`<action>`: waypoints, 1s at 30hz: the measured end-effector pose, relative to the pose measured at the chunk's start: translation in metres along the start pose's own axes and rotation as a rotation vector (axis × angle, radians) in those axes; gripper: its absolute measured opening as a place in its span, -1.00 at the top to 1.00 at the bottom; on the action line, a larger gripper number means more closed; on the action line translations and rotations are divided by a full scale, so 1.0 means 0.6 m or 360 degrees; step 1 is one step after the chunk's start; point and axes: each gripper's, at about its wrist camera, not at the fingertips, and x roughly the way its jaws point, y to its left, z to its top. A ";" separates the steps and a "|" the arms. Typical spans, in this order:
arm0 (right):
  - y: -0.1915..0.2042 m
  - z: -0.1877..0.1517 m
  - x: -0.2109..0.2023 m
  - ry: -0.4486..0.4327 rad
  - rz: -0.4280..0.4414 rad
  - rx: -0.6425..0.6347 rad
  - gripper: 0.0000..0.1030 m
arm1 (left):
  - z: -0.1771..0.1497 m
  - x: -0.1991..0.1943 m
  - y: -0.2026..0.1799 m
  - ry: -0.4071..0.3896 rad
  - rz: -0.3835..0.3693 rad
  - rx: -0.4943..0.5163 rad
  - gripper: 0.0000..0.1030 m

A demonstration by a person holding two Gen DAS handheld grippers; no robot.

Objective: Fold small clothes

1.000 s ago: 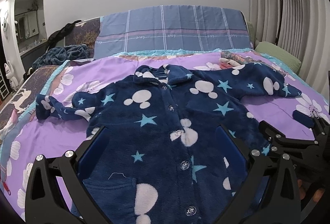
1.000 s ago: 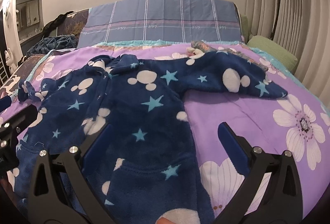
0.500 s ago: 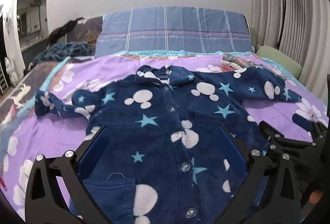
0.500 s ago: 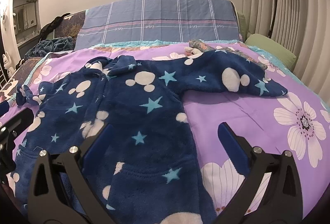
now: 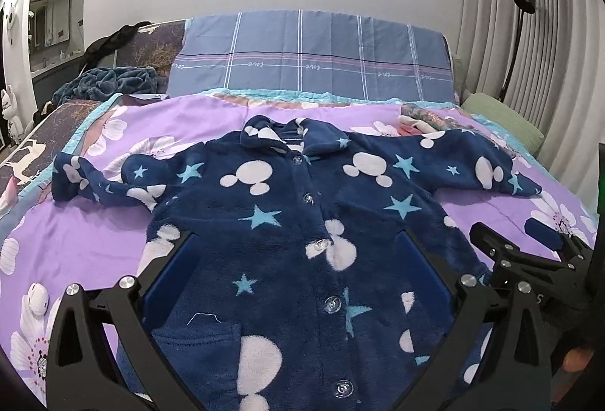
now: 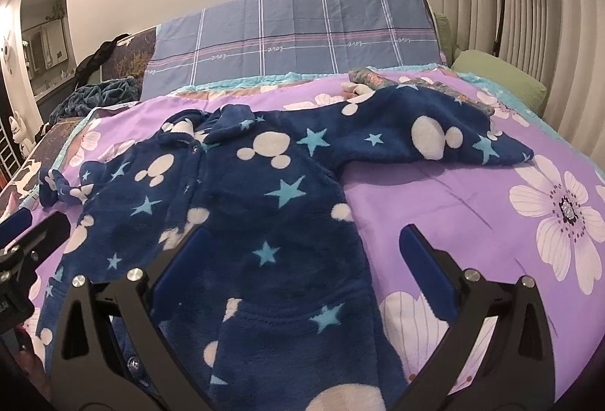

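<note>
Fleece pajama top (image 5: 302, 222) lies flat, unfolded on the bed (image 5: 94, 241); both hand-held grippers, left (image 5: 298, 259) and right (image 6: 302, 256), hover spread, empty. Next: pinch a sleeve (image 6: 435, 131).

Both cameras sit a little higher and farther back than a second ago. A small white object (image 5: 38, 303) now shows on the bedspread (image 5: 75, 244) near its left edge, beside the left gripper (image 5: 298, 259).

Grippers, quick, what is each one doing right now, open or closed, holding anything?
Left gripper: open, holding nothing, above the navy fleece pajama top.
Right gripper: open, holding nothing.
</note>
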 end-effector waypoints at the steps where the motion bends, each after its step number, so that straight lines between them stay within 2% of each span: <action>1: 0.000 0.001 -0.001 0.0001 0.0000 -0.0012 -0.96 | 0.000 0.002 0.005 0.0003 -0.0027 -0.0013 -0.97; 3: 0.001 0.000 -0.003 -0.0007 -0.0007 -0.0035 -0.96 | 0.003 0.002 0.025 -0.0011 -0.0142 -0.0092 -0.97; 4: 0.002 0.000 -0.003 -0.0011 -0.0010 -0.0043 -0.96 | 0.007 0.002 0.044 -0.0029 -0.0230 -0.0181 -0.97; 5: 0.002 -0.001 -0.003 -0.0014 -0.0010 -0.0051 -0.96 | 0.011 0.004 0.059 -0.0035 -0.0268 -0.0246 -0.97; 7: 0.003 -0.001 0.000 -0.0006 -0.0011 -0.0066 -0.96 | 0.019 0.019 0.097 0.0001 -0.0256 -0.0362 -0.97; 11: 0.004 0.000 0.005 0.0004 -0.0011 -0.0076 -0.96 | 0.031 0.076 0.191 0.0137 -0.0119 -0.0552 -0.97; 13: 0.004 0.000 0.008 0.0007 -0.0010 -0.0078 -0.96 | 0.038 0.117 0.255 0.0230 0.0007 -0.0668 -0.72; 14: 0.005 -0.001 0.009 0.0010 -0.0010 -0.0079 -0.96 | 0.041 0.132 0.286 0.0264 0.0050 -0.0737 -0.67; 18: 0.005 -0.002 0.020 0.0029 -0.0019 -0.0087 -0.96 | 0.059 0.198 0.430 0.0394 0.0290 -0.1062 -0.13; 19: 0.005 -0.003 0.023 0.0035 -0.0025 -0.0092 -0.96 | 0.068 0.218 0.473 0.0432 0.0354 -0.1141 -0.07; 21: 0.004 -0.003 0.029 0.0042 -0.0041 -0.0096 -0.96 | 0.085 0.251 0.541 0.0489 0.0451 -0.1273 -0.07; 25: 0.001 -0.003 0.045 0.0063 -0.0071 -0.0083 -0.96 | 0.113 0.304 0.639 0.0564 0.0671 -0.1429 -0.12; 30: 0.004 -0.005 0.067 0.0104 -0.0083 -0.0072 -0.96 | 0.116 0.357 0.714 0.0686 0.0804 -0.1574 -0.14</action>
